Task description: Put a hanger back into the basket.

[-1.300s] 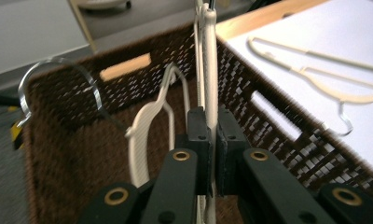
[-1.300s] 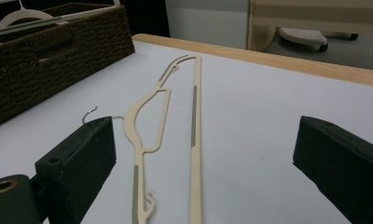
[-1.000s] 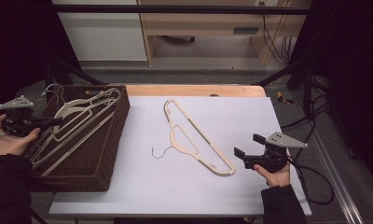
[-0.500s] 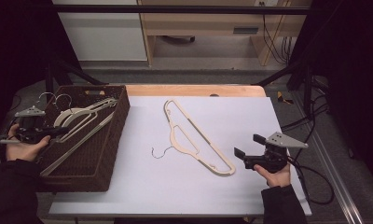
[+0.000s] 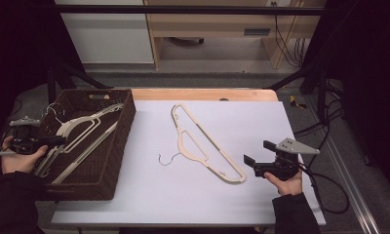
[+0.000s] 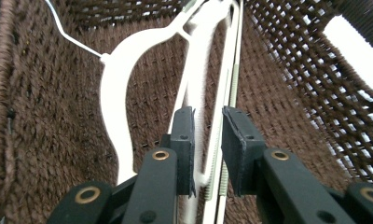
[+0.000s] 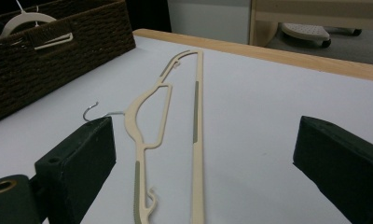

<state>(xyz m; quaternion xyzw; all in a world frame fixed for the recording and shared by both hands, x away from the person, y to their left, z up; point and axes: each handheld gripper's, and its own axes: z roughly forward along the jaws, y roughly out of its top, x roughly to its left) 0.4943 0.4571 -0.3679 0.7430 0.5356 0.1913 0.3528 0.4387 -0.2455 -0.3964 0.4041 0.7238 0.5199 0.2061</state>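
Hangers [image 5: 81,131] lay inside the wicker basket [image 5: 116,146], lower than a second before; the left tool [image 6: 207,140] had just been parting around one bar, seemingly releasing it. Right of the basket, the spread right tool [image 7: 203,163] faced another hanger [image 5: 207,146] on the worktop [image 5: 183,195].

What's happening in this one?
A person is putting hangers into a woven basket. The left claw is down in the basket over the white hangers lying there; its jaws have just been opening, with a hanger bar between them but no longer pinched. The right claw waits open beside the beige hanger lying on the table.
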